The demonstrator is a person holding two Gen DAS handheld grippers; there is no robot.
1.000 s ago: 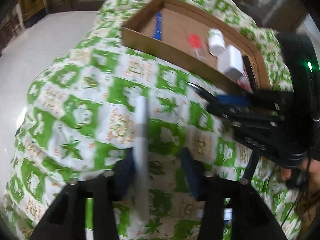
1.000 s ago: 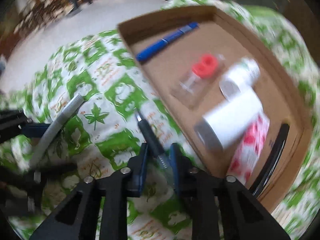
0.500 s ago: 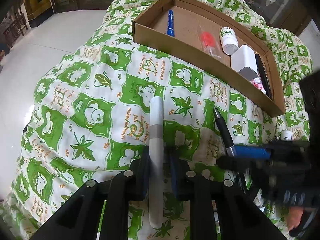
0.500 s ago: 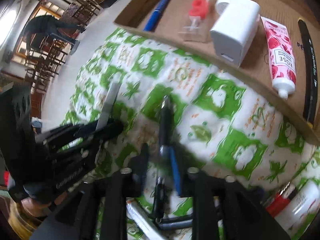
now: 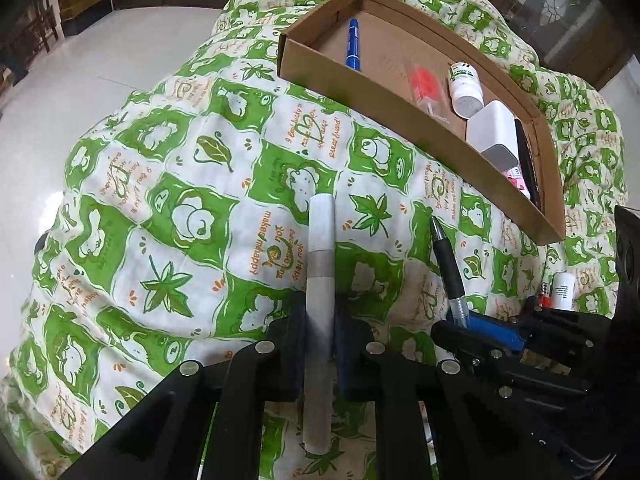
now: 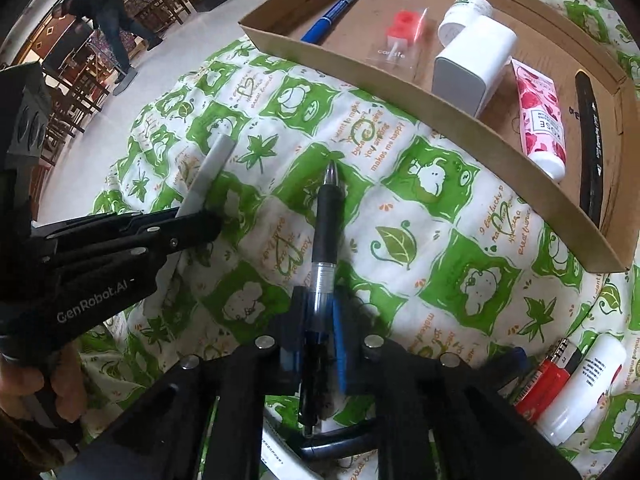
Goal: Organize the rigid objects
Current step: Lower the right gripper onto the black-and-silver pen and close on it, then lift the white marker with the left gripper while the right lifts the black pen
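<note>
My left gripper (image 5: pixel 320 332) is shut on a white and grey marker (image 5: pixel 320 256), held above the green patterned cloth; the marker also shows in the right wrist view (image 6: pixel 208 178). My right gripper (image 6: pixel 316 320) is shut on a black pen with a clear barrel (image 6: pixel 326 224), which also shows in the left wrist view (image 5: pixel 446 260). A shallow cardboard tray (image 6: pixel 340 54) lies ahead of both grippers. It holds a blue pen (image 6: pixel 334 10), a red-capped clear item (image 6: pixel 402 34), a white bottle (image 6: pixel 464 14), a white box (image 6: pixel 472 62), a pink tube (image 6: pixel 540 120) and a black comb (image 6: pixel 588 136).
A red lighter (image 6: pixel 548 380) and a white tube (image 6: pixel 584 384) lie on the cloth at the right. The cloth (image 5: pixel 180 208) drops off to a white floor at the left. More pens lie under my right gripper.
Both grippers have closed on their pens and lifted them off the cloth. The views have steadied and pulled back from the tray.
</note>
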